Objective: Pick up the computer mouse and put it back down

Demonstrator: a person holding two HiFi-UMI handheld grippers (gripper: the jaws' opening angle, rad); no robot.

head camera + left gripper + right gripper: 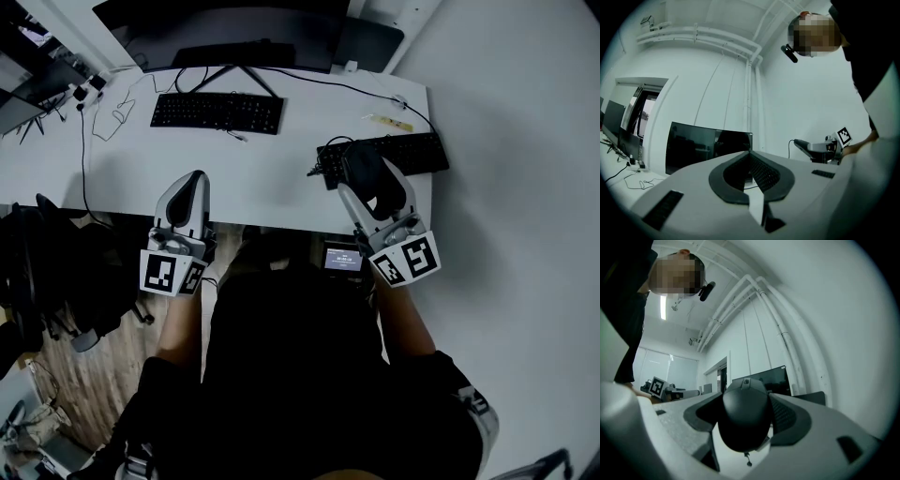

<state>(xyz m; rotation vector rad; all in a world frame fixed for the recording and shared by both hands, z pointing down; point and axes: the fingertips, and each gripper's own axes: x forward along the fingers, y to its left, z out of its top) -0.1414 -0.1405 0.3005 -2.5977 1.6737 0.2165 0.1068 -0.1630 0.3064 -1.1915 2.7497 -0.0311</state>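
Observation:
A black computer mouse (359, 164) is off the white desk (272, 183), held near the desk's front right edge. My right gripper (373, 178) is shut on it, one grey finger (401, 187) along each side. In the right gripper view the mouse (743, 418) fills the gap between the jaws, scroll wheel up, with the gripper tilted upward toward the wall. My left gripper (192, 180) hovers over the desk's front edge at the left. Its jaws meet at the tip (750, 152) with nothing between them.
A black keyboard (217, 112) lies mid-desk before a dark monitor (225, 33). A second keyboard (403, 150) lies at the right, just behind the mouse. Cables (103, 117) trail at the left. A dark office chair (56, 272) stands left of the person.

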